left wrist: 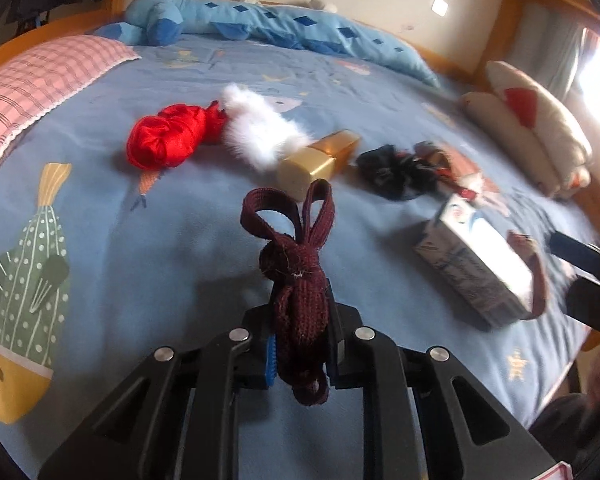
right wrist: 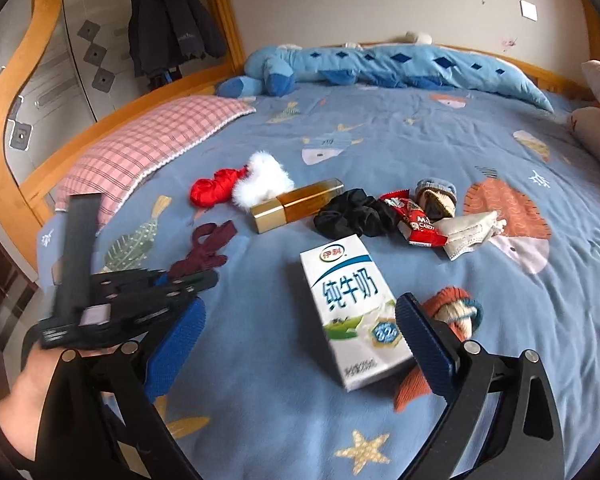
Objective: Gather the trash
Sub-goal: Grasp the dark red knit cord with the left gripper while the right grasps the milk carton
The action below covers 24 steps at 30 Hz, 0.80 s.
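Observation:
My left gripper point(left wrist: 300, 344) is shut on a dark red knitted bow point(left wrist: 296, 276) and holds it above the blue bed cover; it also shows in the right wrist view point(right wrist: 204, 252). My right gripper point(right wrist: 300, 332) is open, its fingers on either side of a white milk carton point(right wrist: 356, 308) lying on the bed, also seen in the left wrist view point(left wrist: 476, 268). A red candy wrapper point(right wrist: 416, 222) and a crumpled white face mask point(right wrist: 470, 232) lie beyond the carton.
On the bed cover point(right wrist: 380, 140) lie a red cloth bundle point(left wrist: 168, 140), white fluff point(left wrist: 260, 128), a gold perfume bottle point(left wrist: 316, 162), a black scrunchie point(right wrist: 352, 214), small socks point(right wrist: 436, 196) and an orange knitted piece point(right wrist: 456, 308). A pink plaid pillow point(right wrist: 148, 148) lies left, a blue plush point(right wrist: 380, 64) at the back.

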{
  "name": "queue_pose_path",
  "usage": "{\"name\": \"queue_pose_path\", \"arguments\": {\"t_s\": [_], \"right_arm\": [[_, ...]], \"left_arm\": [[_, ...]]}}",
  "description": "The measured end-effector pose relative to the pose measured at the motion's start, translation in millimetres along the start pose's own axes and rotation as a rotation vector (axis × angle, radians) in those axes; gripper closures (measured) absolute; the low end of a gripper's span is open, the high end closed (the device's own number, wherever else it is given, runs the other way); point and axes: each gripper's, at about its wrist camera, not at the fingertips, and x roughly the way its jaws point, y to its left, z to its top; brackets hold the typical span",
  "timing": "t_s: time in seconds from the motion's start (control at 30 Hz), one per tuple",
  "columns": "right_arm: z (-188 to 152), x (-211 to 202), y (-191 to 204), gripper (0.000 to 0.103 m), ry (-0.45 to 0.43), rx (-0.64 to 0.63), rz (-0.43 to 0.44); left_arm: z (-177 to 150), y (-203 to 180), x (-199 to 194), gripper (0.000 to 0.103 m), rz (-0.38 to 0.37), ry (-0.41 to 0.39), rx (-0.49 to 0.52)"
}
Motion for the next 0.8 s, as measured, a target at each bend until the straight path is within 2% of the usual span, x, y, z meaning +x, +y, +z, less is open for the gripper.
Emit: {"name": "queue_pose_path", "arguments": {"t_s": [0.27, 0.37, 0.47, 0.53, 0.8], "right_arm": [[12.1, 44.9, -8.0, 0.017, 0.125, -0.084, -0.084], [14.2, 68.7, -12.4, 0.024, 0.21, -0.107, -0.096], [10.3, 86.3, -9.3, 0.035, 0.267, -0.166, -0.141], [8.0, 91.2, -4.6, 0.045, 0.279, -0.206, -0.163], [7.6, 80.1, 1.1, 0.052, 0.257, -0.198, -0.165]], "left_arm": [[2.9, -7.3, -12.2, 0.085, -0.057, -0.01, 0.015], [4.1, -9.8, -14.7, 0.085, -0.076, -0.013, 0.015], [4.5, -13.2, -15.7, 0.085, -0.084, -0.011, 0.026], [4.8, -14.3, -16.1, 0.085, -0.092, -0.011, 0.029], [3.0, -25.5, -23.6, 0.085, -0.127, -0.018, 0.047]]}}
